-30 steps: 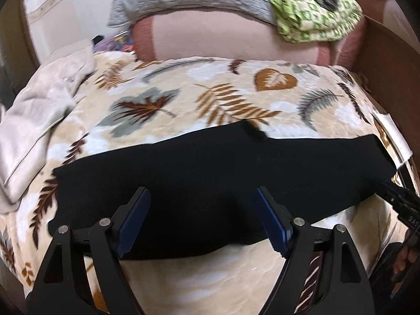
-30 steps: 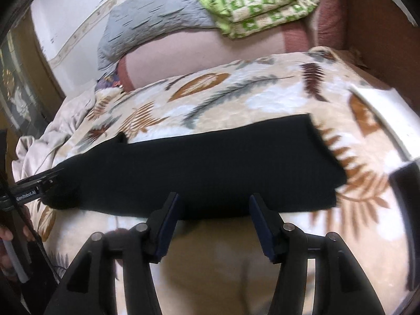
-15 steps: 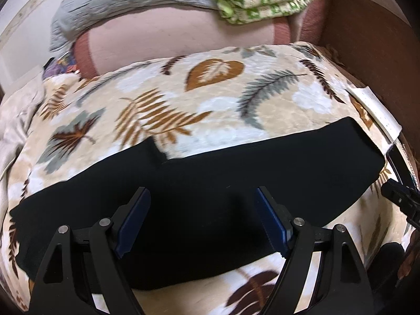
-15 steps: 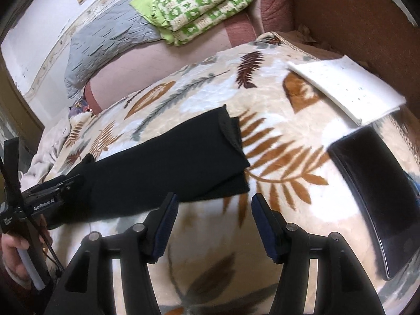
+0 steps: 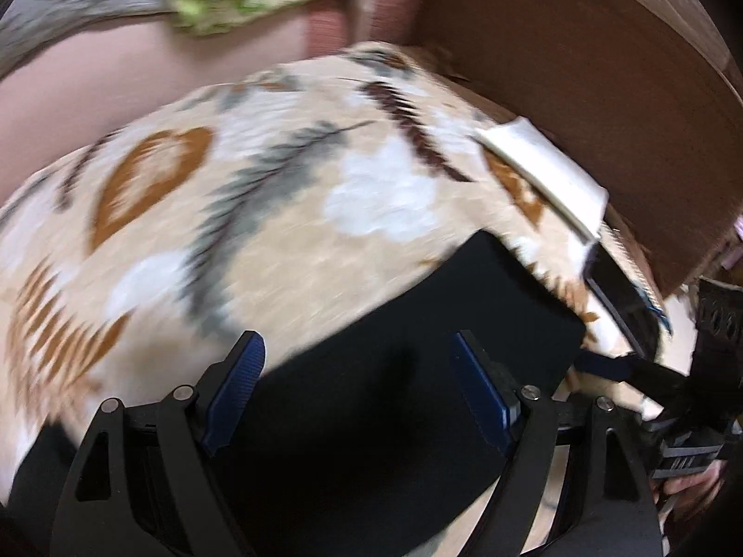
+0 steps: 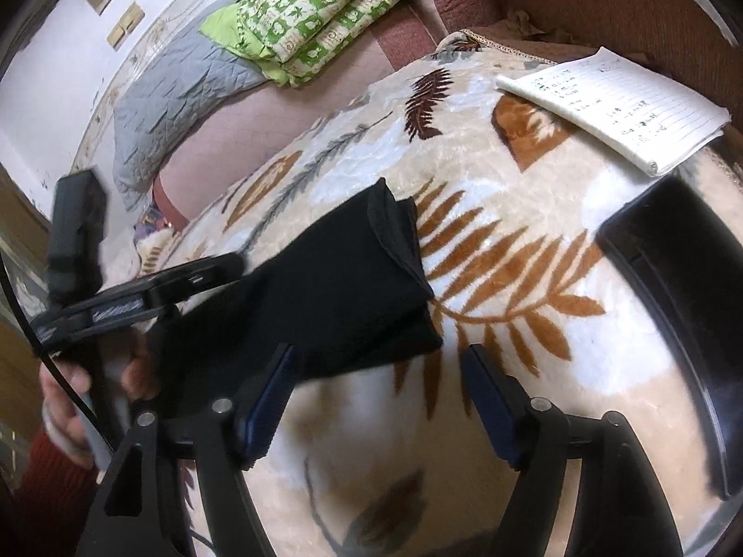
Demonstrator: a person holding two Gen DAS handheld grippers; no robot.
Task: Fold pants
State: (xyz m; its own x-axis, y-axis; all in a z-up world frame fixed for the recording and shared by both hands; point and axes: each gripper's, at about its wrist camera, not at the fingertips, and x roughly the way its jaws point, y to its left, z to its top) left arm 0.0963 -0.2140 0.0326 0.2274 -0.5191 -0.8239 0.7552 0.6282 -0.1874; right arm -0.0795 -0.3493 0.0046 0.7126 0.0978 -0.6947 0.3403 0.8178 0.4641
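Moved: both grippers swung right toward the pants [image 6: 325, 288] end
Left gripper [image 5: 357, 390]: jaws apart, over black cloth
Right gripper [image 6: 378, 399]: jaws apart, empty, over the blanket [image 6: 487, 176]

Bed covered by cream leaf-print blanket [image 6: 487, 213], runs ahead of claw. Far end: pink bolster [image 6: 260, 116], grey quilted pillow [image 6: 176, 93] and folded green-white quilt [image 6: 320, 14] on top. White wall [image 6: 51, 60] far left, brown upholstered panel [image 5: 580, 93] to the right. Lined notebook [image 6: 617, 106] and dark tablet [image 6: 673, 306] ahead-right on the blanket.
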